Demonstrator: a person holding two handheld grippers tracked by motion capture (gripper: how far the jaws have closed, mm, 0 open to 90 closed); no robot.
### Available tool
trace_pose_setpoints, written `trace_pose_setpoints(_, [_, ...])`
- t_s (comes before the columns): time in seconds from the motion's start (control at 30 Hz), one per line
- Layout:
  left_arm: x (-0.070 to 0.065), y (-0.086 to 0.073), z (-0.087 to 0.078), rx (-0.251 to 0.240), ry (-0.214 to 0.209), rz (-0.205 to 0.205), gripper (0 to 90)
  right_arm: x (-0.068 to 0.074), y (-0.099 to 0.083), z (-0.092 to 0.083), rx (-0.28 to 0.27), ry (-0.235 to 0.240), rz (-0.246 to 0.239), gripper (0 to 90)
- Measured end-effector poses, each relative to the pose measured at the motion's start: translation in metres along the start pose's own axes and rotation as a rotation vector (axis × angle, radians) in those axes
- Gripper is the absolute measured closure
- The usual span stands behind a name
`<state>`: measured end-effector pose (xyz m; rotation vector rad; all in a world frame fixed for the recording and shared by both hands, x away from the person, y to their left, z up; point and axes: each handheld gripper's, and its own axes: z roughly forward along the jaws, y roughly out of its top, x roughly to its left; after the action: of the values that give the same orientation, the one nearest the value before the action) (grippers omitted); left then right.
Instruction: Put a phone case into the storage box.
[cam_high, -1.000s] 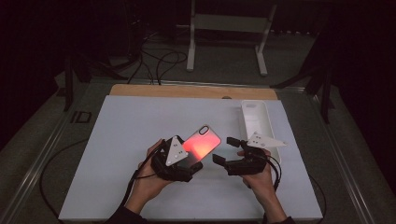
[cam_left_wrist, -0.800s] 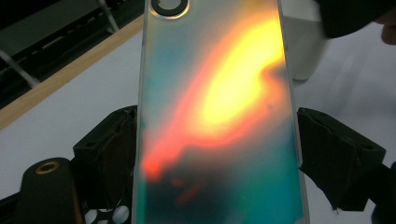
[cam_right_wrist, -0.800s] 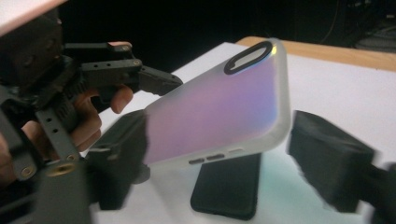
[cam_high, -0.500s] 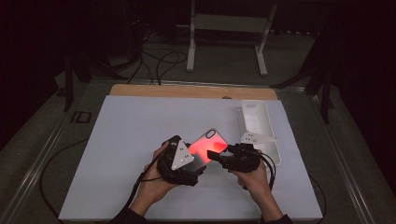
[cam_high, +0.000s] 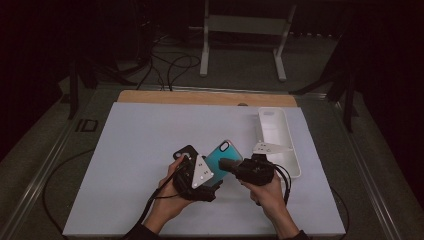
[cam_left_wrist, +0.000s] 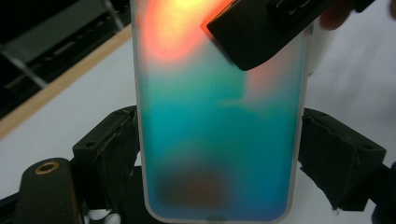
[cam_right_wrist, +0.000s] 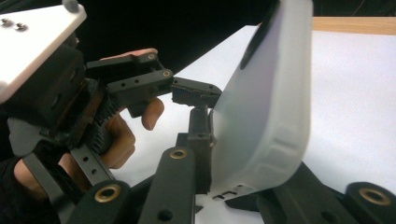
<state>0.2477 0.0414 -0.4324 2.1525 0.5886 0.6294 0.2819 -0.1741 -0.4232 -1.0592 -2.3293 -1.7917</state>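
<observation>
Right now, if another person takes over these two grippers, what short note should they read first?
Left gripper: shut on the phone case, one jaw on each long side near its lower end.
Right gripper: its jaws have just been closing with the case's edge between them, and now they pinch it.
Things: the teal case is held above the white table; the white tray lies to the right.
Done: both grippers grip the case.
Left: probably pass or flex the case; keep one grip on before opening the other.
</observation>
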Motion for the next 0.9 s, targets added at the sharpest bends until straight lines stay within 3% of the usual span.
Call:
trace_pose_setpoints(0.07, [0.0,0.0,0.001,-0.003,0.005,-0.005,16.4,0.002,0.0,0.001,-0.005,-0.007,0.0,81.2])
trace_pose_setpoints(0.43, [0.01,-0.003,-0.002,-0.027,-0.072,-0.08,15.2,0.003,0.0,0.001,-0.005,-0.021,-0.026,82.1])
trace_pose_setpoints(0.73, [0.019,-0.006,-0.007,-0.047,-0.095,-0.128,15.0,0.006,0.001,-0.001,-0.003,-0.042,-0.049,86.2])
trace_pose_setpoints(0.9, [0.025,-0.009,-0.01,-0.061,-0.13,-0.164,15.1,0.006,0.004,-0.006,-0.025,-0.036,-0.064,86.1])
